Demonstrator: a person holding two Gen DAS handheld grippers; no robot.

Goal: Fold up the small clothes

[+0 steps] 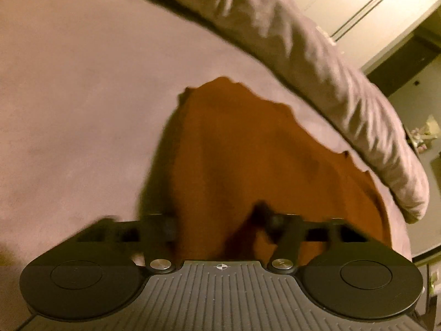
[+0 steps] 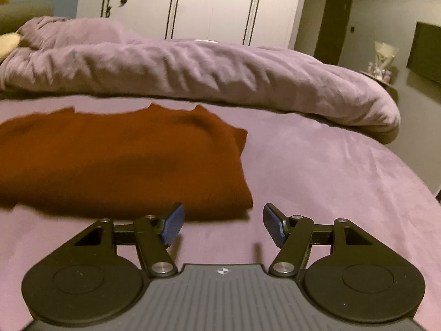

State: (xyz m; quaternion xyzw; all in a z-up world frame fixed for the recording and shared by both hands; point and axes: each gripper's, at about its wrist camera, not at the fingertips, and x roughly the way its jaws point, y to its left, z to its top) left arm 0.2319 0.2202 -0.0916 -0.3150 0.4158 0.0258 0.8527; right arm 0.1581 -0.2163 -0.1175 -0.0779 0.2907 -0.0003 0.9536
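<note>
Left gripper (image 1: 220, 224) tilts steeply down onto the rust-brown garment (image 1: 248, 151), fingers set partway apart with cloth bunched between them; the blur hides whether the pads actually pinch it. The garment stretches ahead of those fingers across the purple bedsheet (image 1: 82, 96), toward the rumpled duvet (image 1: 317, 55). Over to the right gripper (image 2: 222, 224): angled gently down, blue pads (image 2: 173, 224) spread and empty, the folded garment (image 2: 124, 160) lying ahead-left, its near edge just beyond the left finger.

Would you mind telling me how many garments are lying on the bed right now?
1: a rust-brown garment lies partly folded on the purple sheet, just ahead of the rolled duvet. More could be hidden under the duvet or out of view.
</note>
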